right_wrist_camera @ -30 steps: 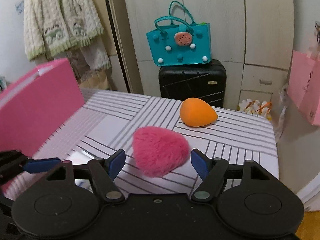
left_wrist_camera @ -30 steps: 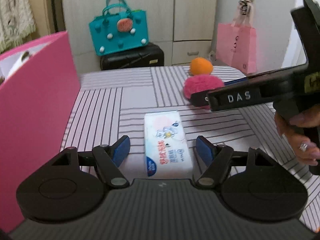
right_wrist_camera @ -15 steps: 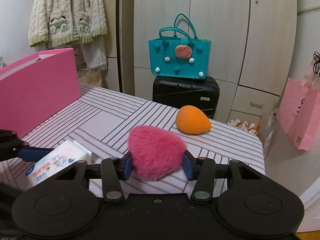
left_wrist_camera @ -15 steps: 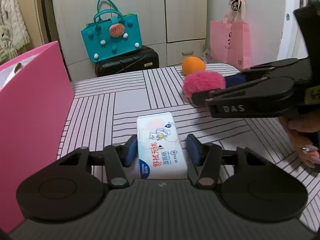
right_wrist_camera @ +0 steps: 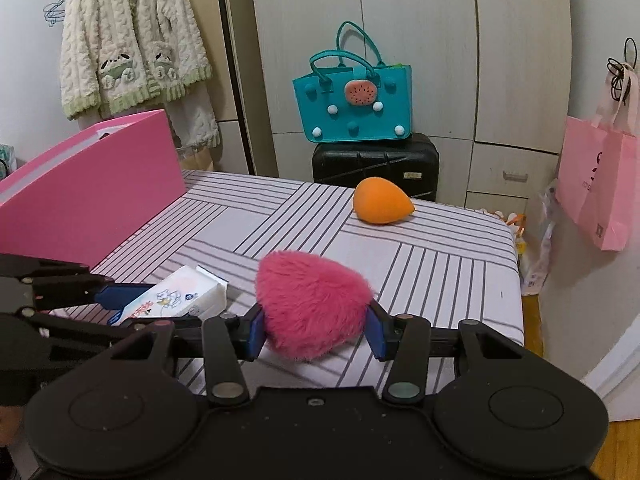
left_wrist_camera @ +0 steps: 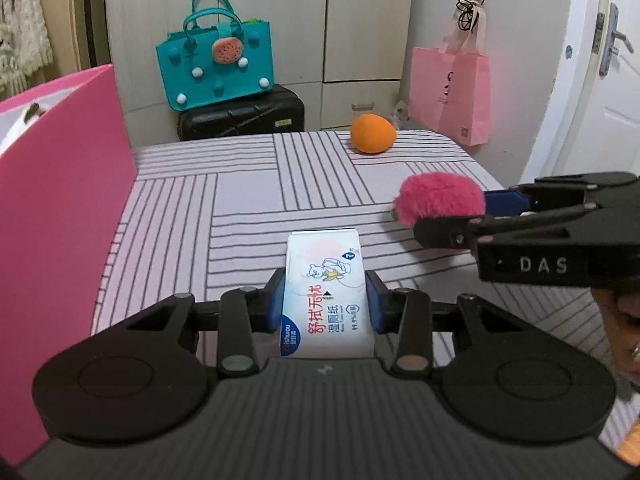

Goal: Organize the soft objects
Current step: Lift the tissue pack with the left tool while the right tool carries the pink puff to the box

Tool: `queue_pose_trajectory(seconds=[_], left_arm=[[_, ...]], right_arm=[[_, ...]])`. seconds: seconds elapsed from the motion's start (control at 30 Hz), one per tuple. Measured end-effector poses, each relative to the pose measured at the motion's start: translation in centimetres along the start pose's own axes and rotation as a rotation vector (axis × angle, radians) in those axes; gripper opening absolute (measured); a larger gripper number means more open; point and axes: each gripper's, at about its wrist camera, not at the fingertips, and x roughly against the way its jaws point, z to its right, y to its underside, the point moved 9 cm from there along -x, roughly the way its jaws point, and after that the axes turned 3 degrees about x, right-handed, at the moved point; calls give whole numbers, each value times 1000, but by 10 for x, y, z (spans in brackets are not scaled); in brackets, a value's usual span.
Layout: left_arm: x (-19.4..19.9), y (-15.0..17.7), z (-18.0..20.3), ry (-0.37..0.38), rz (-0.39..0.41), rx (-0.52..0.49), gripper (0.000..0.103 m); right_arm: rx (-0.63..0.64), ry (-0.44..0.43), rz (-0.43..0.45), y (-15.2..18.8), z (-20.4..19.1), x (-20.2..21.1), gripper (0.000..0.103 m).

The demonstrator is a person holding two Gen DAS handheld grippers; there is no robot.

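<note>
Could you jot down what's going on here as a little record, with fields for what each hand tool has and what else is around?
surface: striped table
left gripper: fingers closing on the wipes pack, pads pressing its sides
right gripper: fingers shut on the pink fluffy puff
untouched: orange sponge lying at the table's far side
beside the table: pink box
background: teal bag on a black suitcase
</note>
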Motion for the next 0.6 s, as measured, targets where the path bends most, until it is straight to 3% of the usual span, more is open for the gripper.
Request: queue_pose_trajectory(seconds=[0.6], left_arm=[[51,10,-4,61,-32,8,39]], right_arm=[[-72,-20,-31,19,-21,40,54]])
